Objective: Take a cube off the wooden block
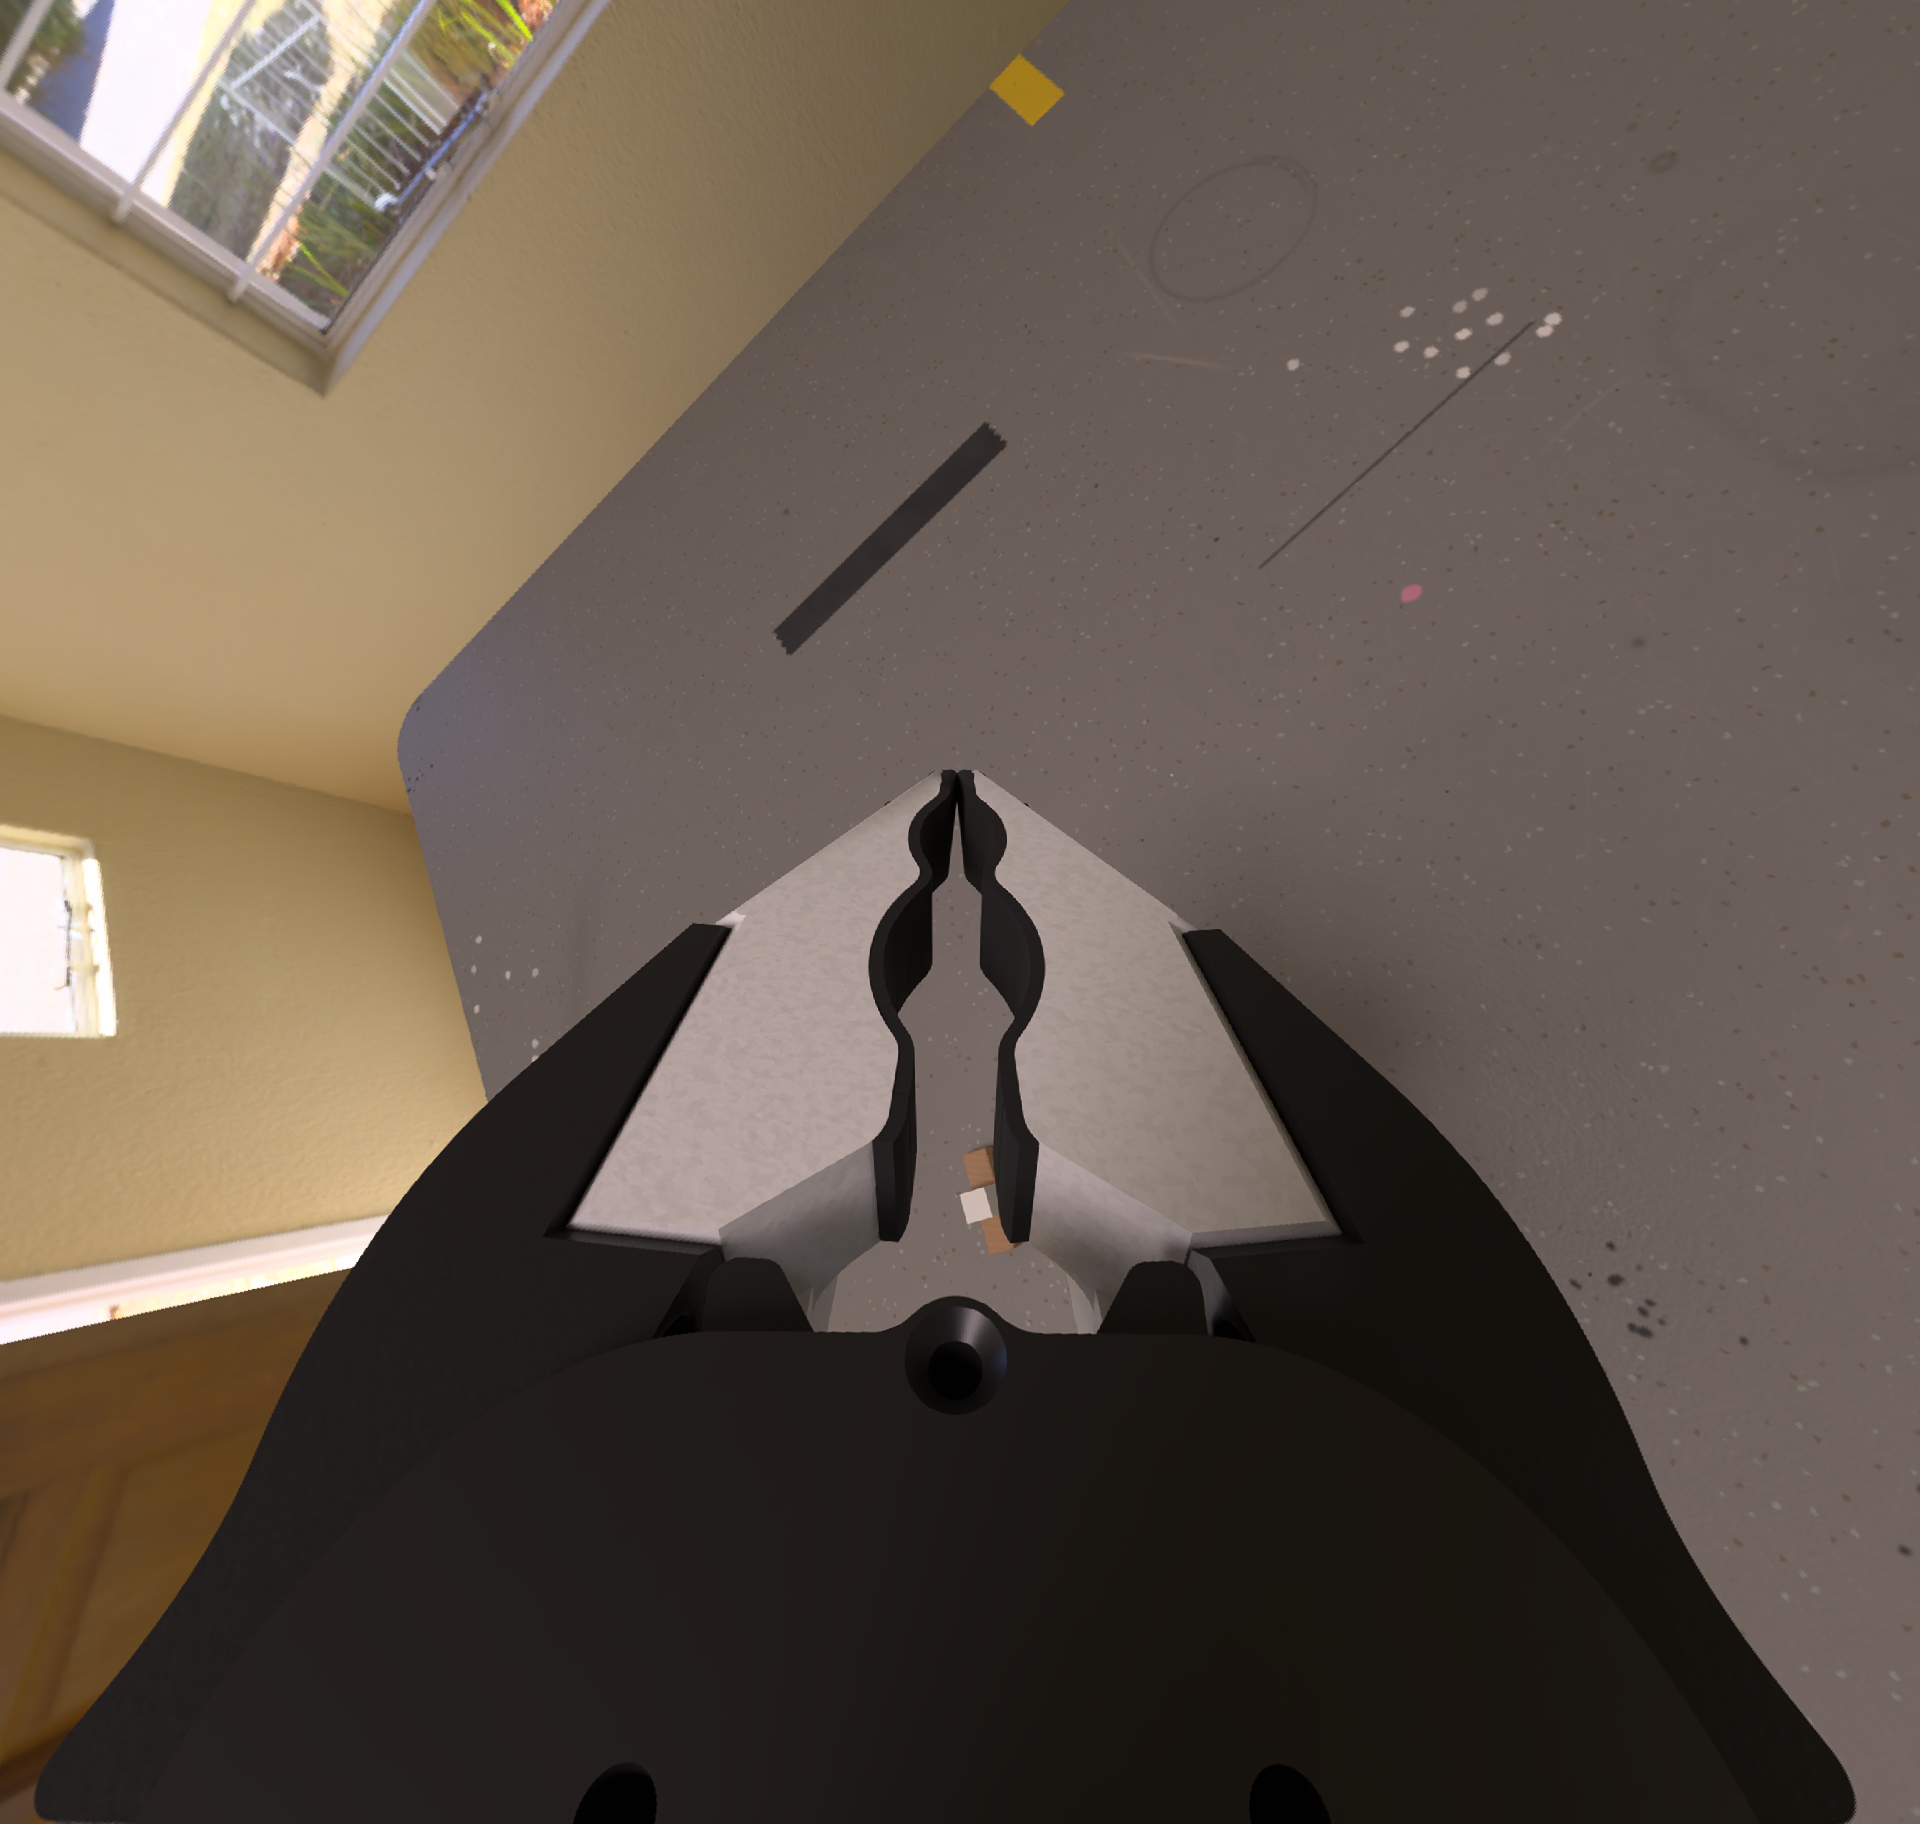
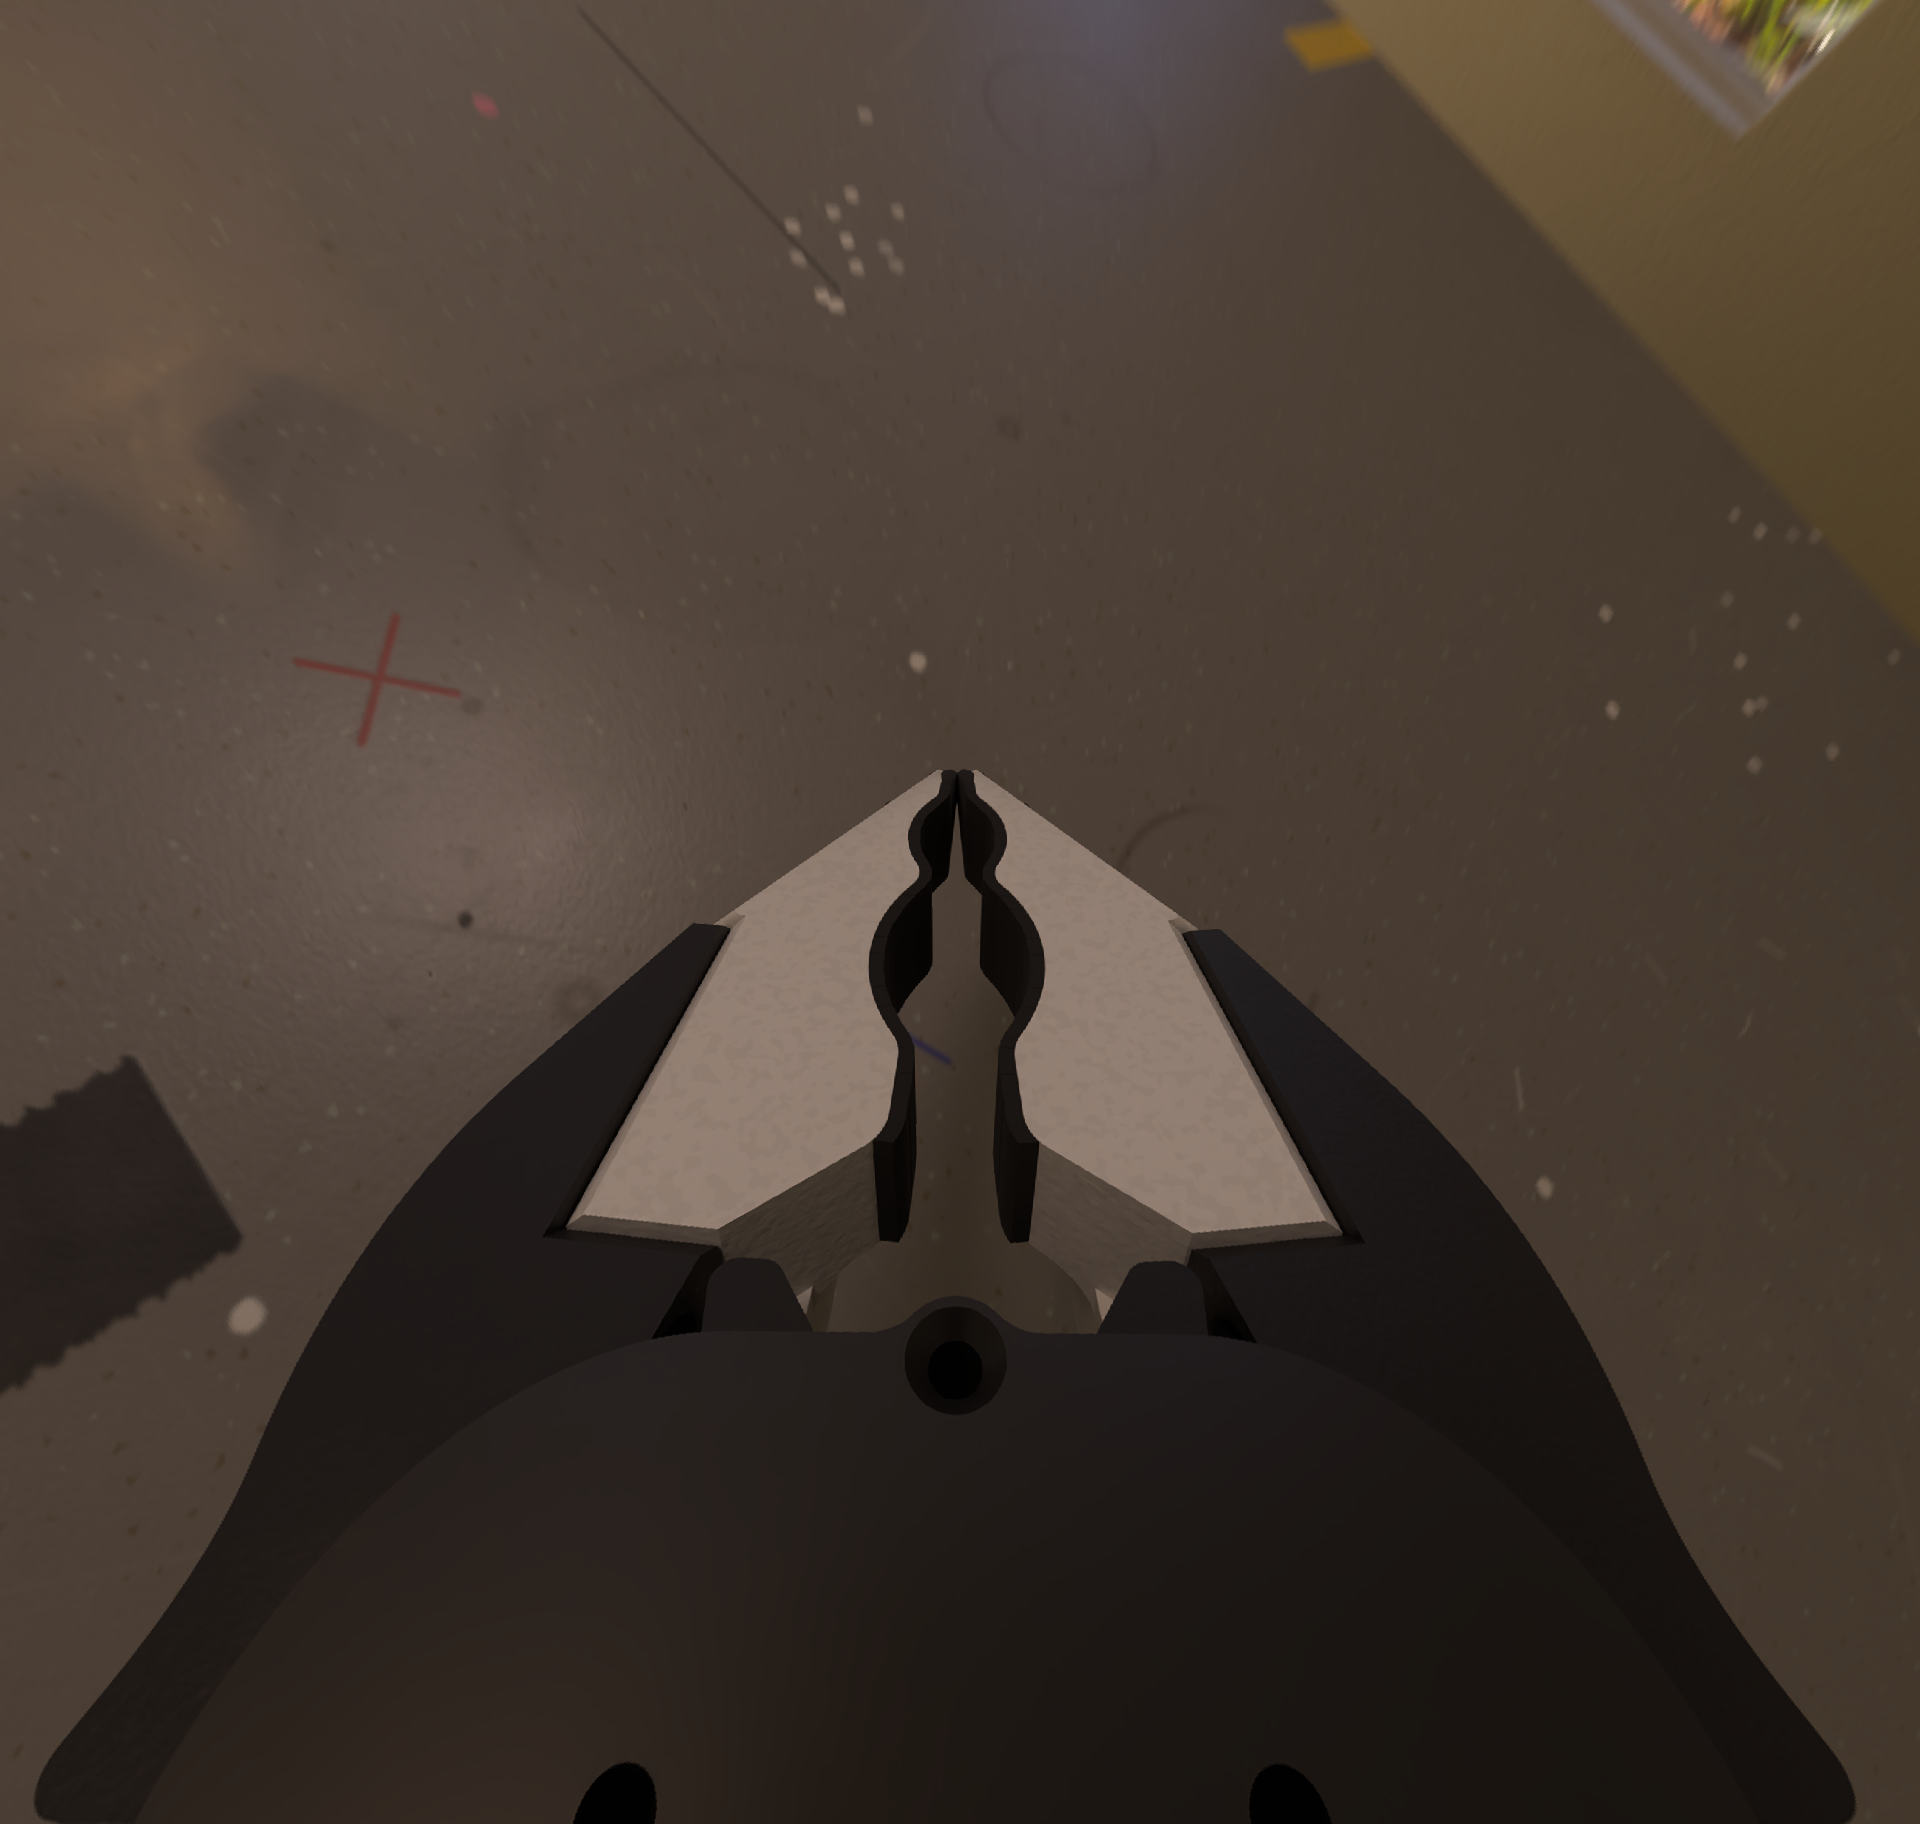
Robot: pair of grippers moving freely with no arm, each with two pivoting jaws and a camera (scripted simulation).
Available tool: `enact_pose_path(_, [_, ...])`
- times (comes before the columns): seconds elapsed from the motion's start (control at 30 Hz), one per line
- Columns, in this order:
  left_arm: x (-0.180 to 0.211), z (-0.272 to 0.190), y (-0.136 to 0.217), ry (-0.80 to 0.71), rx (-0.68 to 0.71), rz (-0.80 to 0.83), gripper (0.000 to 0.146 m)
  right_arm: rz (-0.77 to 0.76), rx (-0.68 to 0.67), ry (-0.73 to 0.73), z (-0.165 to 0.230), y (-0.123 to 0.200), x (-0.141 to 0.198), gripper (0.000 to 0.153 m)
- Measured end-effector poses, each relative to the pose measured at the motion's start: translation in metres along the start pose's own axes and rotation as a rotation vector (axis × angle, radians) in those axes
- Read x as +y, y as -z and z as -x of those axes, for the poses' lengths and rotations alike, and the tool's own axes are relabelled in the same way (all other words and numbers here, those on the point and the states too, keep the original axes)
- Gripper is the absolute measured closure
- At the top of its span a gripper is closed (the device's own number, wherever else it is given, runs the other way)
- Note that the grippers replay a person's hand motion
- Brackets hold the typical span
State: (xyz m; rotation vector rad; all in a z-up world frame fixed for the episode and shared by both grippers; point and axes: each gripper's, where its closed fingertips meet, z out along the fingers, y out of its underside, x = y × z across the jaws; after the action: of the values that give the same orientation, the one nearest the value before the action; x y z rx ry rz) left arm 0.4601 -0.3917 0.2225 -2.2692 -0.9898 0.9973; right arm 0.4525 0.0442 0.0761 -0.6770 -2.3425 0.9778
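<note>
Left wrist view: the left gripper point(image 1: 957, 777) has its tips pressed together, gripping nothing, above the grey desk point(image 1: 1455, 839). Low in the frame, through the gap between the fingers, a small white cube point(image 1: 975, 1205) sits on a wooden block point(image 1: 979, 1166) — partly hidden. A black strip point(image 1: 890, 538) lies upper centre. The right gripper point(image 2: 957, 777) is likewise closed and empty; a red cross point(image 2: 376, 678) lies left.

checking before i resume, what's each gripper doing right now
Left tongs: closed, holding nothing.
Right tongs: closed, holding nothing.
</note>
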Motion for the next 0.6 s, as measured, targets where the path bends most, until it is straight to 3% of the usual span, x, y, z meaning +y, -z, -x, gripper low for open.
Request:
enact_pose_path(0.07, [0.002, 0.005, -0.002, 0.016, 0.002, -0.004, 0.146, 0.029, 0.012, -0.017, -0.005, -0.003, 0.01, 0.153])
enact_pose_path(0.27, [0.018, 0.04, -0.024, 0.173, 0.019, -0.013, 0.146, -0.153, 0.225, 0.154, -0.025, 0.008, -0.014, 0.153])
enact_pose_path(0.43, [0.041, 0.069, -0.045, 0.261, -0.036, 0.042, 0.146, -0.111, 0.247, 0.224, -0.024, 0.003, -0.008, 0.153])
enact_pose_path(0.6, [0.052, 0.06, -0.075, 0.271, 0.073, 0.099, 0.146, -0.056, 0.268, 0.26, -0.027, -0.006, 0.001, 0.153])
